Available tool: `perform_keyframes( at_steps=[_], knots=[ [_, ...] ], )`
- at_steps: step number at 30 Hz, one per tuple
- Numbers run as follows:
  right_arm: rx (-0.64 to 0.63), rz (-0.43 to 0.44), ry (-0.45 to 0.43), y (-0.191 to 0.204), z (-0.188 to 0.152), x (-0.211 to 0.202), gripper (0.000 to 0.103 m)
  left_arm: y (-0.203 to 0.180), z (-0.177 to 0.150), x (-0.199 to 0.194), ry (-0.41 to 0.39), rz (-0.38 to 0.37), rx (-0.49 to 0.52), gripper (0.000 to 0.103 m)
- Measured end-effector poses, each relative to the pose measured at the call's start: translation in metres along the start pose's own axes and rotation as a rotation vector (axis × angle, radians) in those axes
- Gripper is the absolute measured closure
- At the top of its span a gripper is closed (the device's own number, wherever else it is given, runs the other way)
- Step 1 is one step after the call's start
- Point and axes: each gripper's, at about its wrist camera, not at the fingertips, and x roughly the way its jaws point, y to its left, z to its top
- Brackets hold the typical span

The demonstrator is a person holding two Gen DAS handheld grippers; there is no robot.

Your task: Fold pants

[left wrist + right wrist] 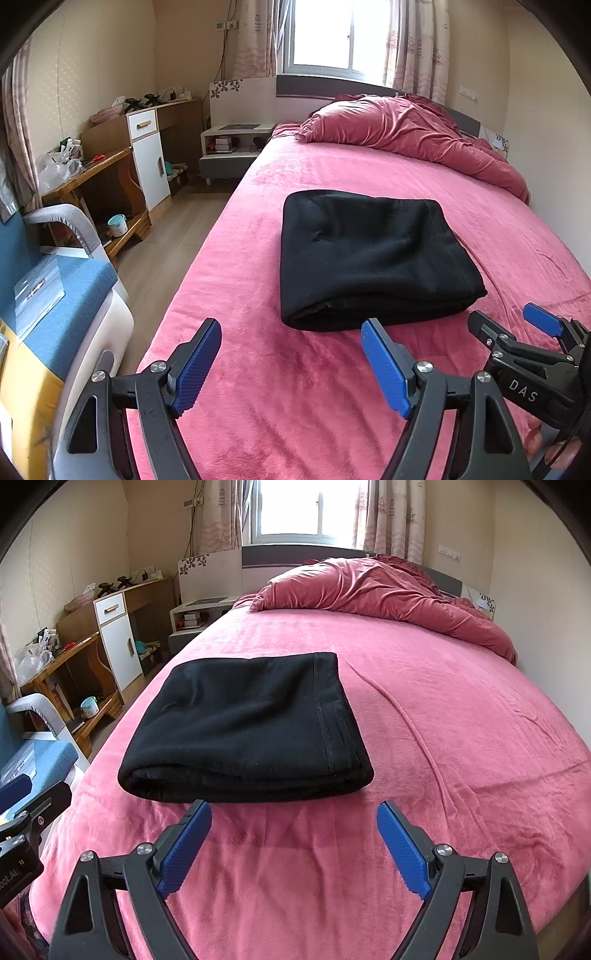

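The black pants lie folded into a thick rectangle on the pink bed; they also show in the right wrist view. My left gripper is open and empty, a little short of the pants' near edge and to their left. My right gripper is open and empty, just in front of the pants' near folded edge. The right gripper also shows in the left wrist view, at the pants' near right corner. Part of the left gripper shows at the left edge of the right wrist view.
A crumpled red duvet lies at the head of the bed. A blue chair, a wooden desk and a white cabinet stand along the left. A nightstand is by the headboard. A wall runs along the bed's right side.
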Motion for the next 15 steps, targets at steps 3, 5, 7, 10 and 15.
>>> perform_keyframes(
  at_steps=[3,5,7,10,15],
  knots=[
    [-0.001,0.002,0.004,-0.0004,0.0002,0.0007,0.011,-0.0002,0.0,0.0004,0.001,0.001,0.001,0.023],
    [-0.004,0.001,0.005,-0.0003,0.0001,0.001,0.011,0.0003,-0.0001,-0.0001,0.004,-0.001,-0.002,0.023],
    [-0.003,0.0,0.007,0.0001,-0.0001,0.0012,0.011,0.0006,-0.0003,0.0004,0.008,0.002,-0.005,0.023],
    [-0.004,0.001,0.011,-0.0011,-0.0014,0.0034,0.011,0.0022,0.0003,0.0019,0.015,0.002,-0.009,0.023],
    [-0.01,0.003,0.015,-0.0019,-0.0019,0.0059,0.011,0.0027,-0.0002,0.0047,0.029,-0.002,-0.014,0.023]
  ],
)
